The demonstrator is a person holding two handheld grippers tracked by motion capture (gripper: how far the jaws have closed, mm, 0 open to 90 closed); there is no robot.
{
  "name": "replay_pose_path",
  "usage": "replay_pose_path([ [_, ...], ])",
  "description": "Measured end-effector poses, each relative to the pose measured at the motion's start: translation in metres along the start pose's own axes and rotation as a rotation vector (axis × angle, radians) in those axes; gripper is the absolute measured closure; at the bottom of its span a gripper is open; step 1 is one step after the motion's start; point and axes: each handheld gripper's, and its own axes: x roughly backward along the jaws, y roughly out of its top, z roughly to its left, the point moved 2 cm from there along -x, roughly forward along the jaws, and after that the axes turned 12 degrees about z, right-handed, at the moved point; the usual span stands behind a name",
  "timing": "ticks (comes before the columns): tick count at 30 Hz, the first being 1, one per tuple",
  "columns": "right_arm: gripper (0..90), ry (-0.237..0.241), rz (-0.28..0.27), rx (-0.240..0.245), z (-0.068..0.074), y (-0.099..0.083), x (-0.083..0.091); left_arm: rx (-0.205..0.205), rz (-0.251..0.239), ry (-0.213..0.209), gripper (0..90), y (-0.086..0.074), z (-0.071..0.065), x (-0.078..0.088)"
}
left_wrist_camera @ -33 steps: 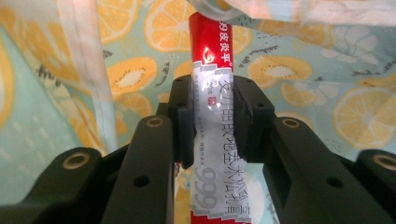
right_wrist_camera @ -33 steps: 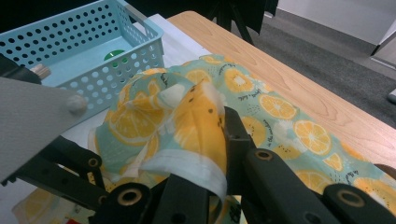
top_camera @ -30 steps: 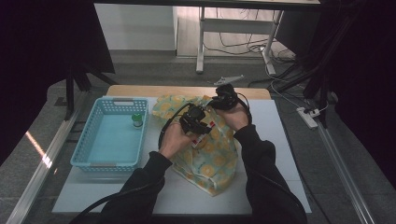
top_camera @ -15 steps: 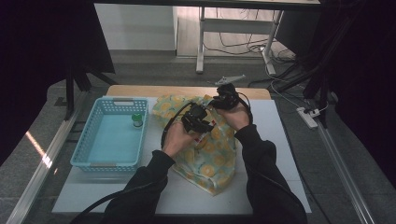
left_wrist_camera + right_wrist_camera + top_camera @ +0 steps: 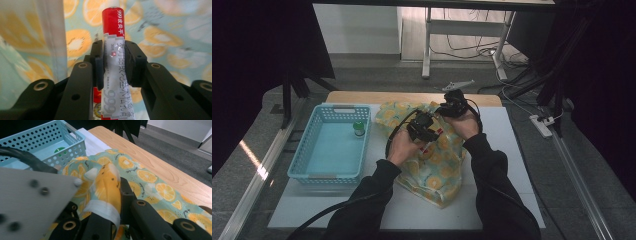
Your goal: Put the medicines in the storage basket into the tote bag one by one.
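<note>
A bag of teal cloth printed with orange slices lies mid-table. My left gripper hovers over its upper part, shut on a red and white ointment tube; the tube stands upright between the pads, with the bag's cloth behind it. My right gripper is just beyond, at the bag's far edge. In the right gripper view it is shut on a bunched fold of the bag with a white hem.
A light blue perforated basket stands left of the bag, and a small green-lidded jar stands in its far right corner. The white tabletop lies bare to the right. A wooden strip runs along the far edge.
</note>
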Motion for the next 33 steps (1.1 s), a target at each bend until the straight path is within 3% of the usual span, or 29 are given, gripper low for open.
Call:
replay_pose_path([
  [9, 89.8, -0.004, 0.010, 0.004, 0.001, -0.001, -0.003, 0.038, 0.058, 0.084, 71.1, -0.009, 0.014, -0.009],
  [14, 89.8, -0.004, 0.015, 0.003, 0.001, -0.002, -0.005, 0.037, 0.065, 0.082, 69.6, -0.012, 0.020, -0.011],
  [19, 89.8, -0.005, 0.015, 0.001, 0.000, -0.003, -0.005, 0.034, 0.042, 0.087, 64.5, -0.014, 0.022, -0.006],
  [27, 89.7, -0.005, 0.014, -0.002, 0.000, -0.003, -0.004, 0.001, 0.002, 0.015, 52.5, -0.018, 0.013, 0.007],
  [33, 89.7, -0.015, 0.022, -0.018, -0.003, -0.005, -0.004, -0.024, -0.061, -0.055, 41.1, -0.025, 0.006, 0.023],
])
